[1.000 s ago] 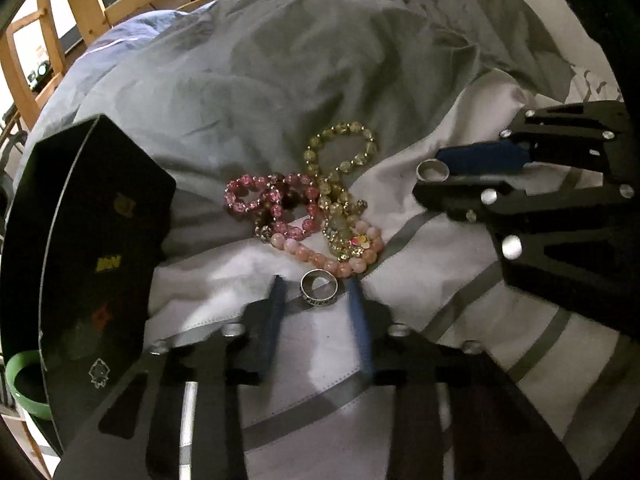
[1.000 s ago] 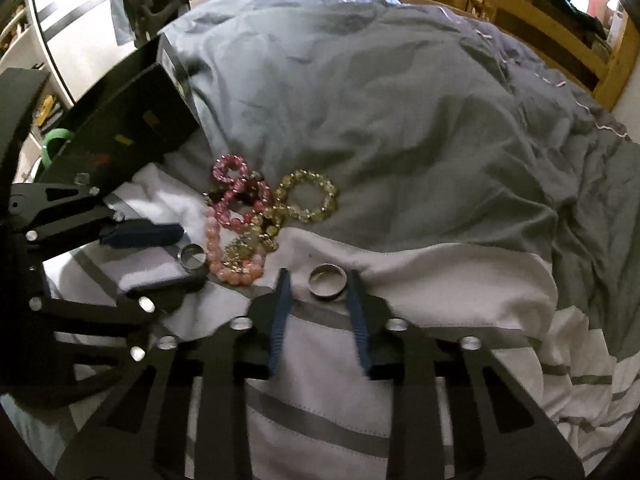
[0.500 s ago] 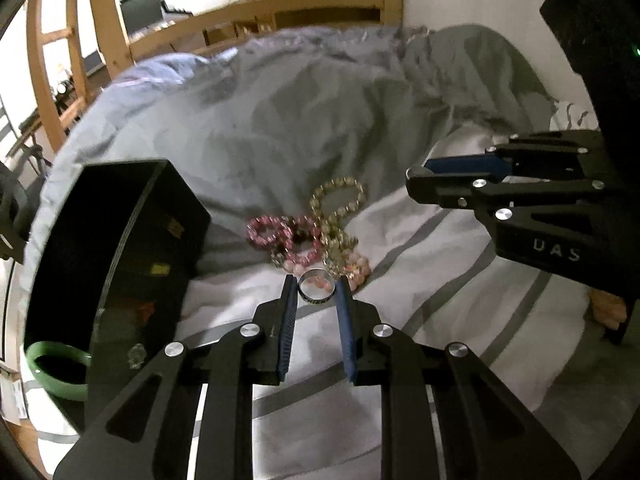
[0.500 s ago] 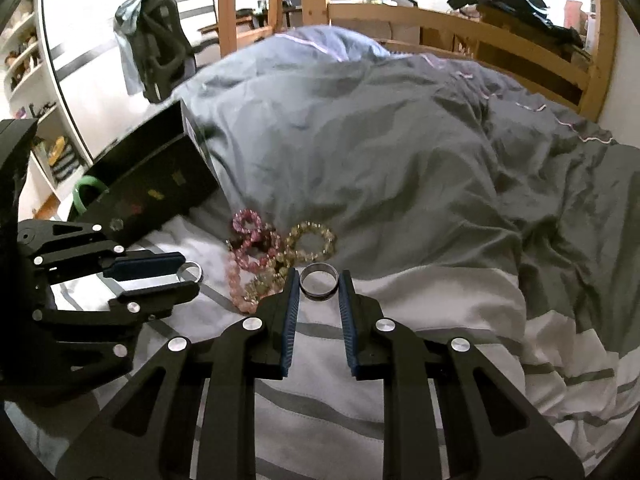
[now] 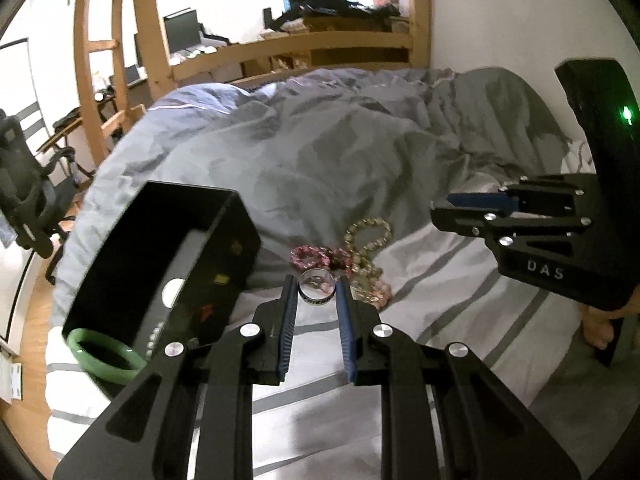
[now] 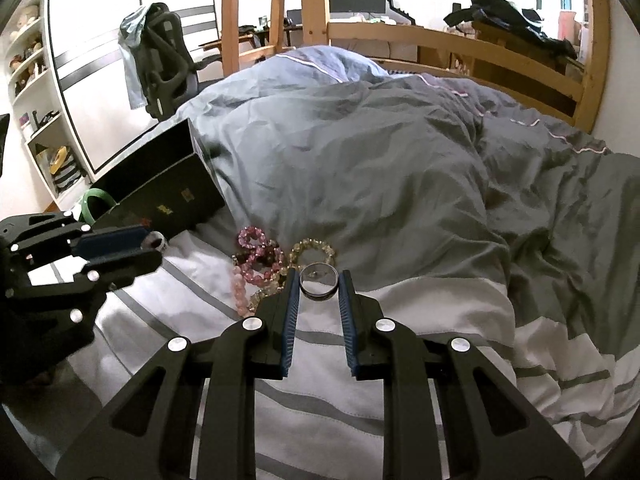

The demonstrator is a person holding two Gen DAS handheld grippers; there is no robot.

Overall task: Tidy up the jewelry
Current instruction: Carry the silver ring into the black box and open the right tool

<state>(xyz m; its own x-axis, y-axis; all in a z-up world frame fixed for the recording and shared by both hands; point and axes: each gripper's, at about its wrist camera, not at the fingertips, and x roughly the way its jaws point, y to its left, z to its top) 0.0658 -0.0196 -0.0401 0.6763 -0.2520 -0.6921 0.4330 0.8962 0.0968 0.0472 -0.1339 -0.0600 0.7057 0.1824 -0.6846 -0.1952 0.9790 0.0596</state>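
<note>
Both grippers lifted above the bed, each carrying a ring.

Left gripper [image 5: 317, 294]: fingers closed on a lettered band ring [image 5: 316, 289], pinched across its outer edge, held level with the opening facing up. Seen from the right wrist view, the same ring sits at the left fingertips, above the near corner of the black box [image 6: 160, 188].

Right gripper [image 6: 319, 286]: fingers closed on a plain silver ring [image 6: 319, 280], same edge-to-edge pinch, ring roughly level.

Black box [image 5: 160, 256] lies open on the bed's left side, against the grey duvet [image 5: 320, 152]. Green bangle [image 5: 104, 354] rests at the box's near end, by the bed edge; whether it is inside or just beside the box I cannot tell.

Bead bracelets [image 5: 348, 260] (pink, dark red, pale yellow) lie heaped together on the striped sheet [image 5: 440, 320], mid-bed, just below the duvet fold, directly beyond both held rings.

Handling judgement: rings are light, rigid, smooth metal; likely to twist or pop out if pinched off-centre, so a grip across the full diameter, as now, suits. A dropped ring could vanish into folds. Bracelets are probably elastic-strung, floppy, tangled; best taken by one strand at the outer loop, lifted slowly to part them.
</note>
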